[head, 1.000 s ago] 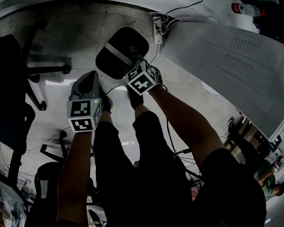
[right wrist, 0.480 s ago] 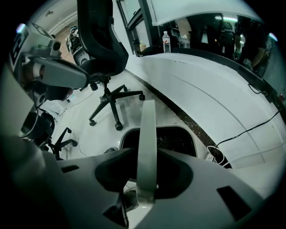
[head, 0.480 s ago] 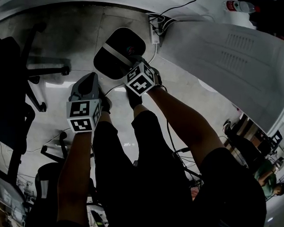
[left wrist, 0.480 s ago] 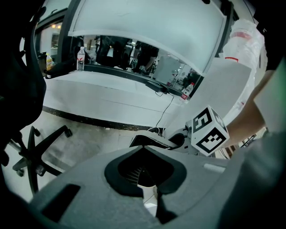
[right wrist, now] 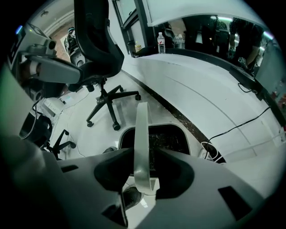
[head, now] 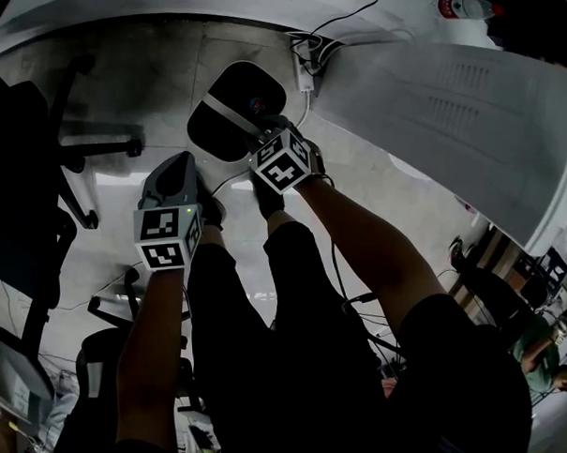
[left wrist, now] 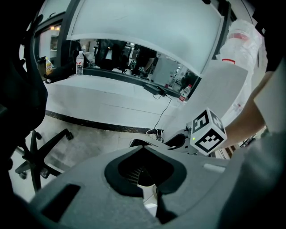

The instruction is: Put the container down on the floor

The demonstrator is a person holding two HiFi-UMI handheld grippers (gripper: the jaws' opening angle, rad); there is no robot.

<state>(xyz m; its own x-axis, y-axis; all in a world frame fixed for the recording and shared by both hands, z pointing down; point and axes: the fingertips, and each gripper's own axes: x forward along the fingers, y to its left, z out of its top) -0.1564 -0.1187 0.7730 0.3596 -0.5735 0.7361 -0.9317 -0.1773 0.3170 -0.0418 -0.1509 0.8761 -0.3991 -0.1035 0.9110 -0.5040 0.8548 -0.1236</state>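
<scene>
A black container (head: 245, 96) with a white bail handle (head: 220, 111) stands on the grey floor just beyond the person's shoes. My right gripper (head: 263, 123) reaches down to that handle. In the right gripper view the handle (right wrist: 142, 134) runs upright between my right gripper's (right wrist: 145, 155) opening jaws, and the pads do not press on it. The container's mesh inside (right wrist: 169, 139) shows behind. My left gripper (head: 176, 167) hangs left of the container, shut and empty. In the left gripper view its fingertips (left wrist: 143, 148) meet, with the right gripper's marker cube (left wrist: 207, 137) beyond.
Office chairs (head: 37, 166) stand at the left. A power strip with cables (head: 305, 70) lies by the curved white desk panel (head: 447, 101) behind the container. A water bottle (head: 462, 7) sits on the desk. The person's legs and shoes (head: 268, 198) are directly below me.
The container and both grippers sit slightly higher in the head view as the camera shifts. The right gripper stays at the handle; the left has barely moved.
</scene>
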